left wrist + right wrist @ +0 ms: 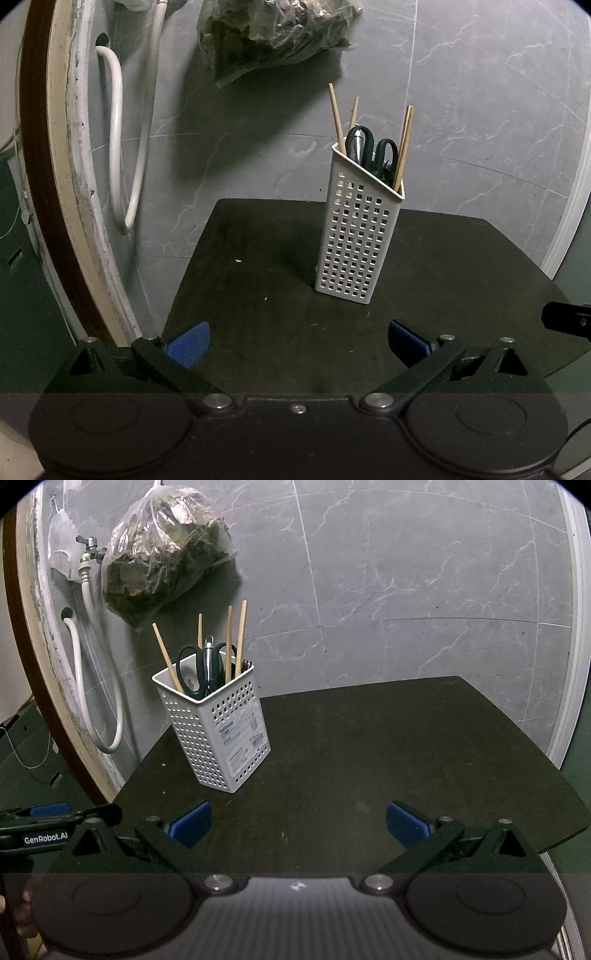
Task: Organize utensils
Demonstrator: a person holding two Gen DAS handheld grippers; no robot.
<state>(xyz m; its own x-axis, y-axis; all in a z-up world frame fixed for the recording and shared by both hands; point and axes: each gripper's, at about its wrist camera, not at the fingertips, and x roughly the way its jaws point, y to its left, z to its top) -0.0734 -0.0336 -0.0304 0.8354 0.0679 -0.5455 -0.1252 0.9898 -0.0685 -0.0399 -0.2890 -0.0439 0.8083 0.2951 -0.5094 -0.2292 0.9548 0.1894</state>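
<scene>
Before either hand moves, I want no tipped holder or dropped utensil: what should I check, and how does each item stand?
1. Left tongs open, holding nothing: ok.
2. Right tongs open, holding nothing: ok.
3. White holder upright on the dark table: ok.
4. Chopsticks, scissors inside the holder: ok.
5. No loose utensils on the table: ok.
6. Holder's weight and stability when touched: cannot tell.
</scene>
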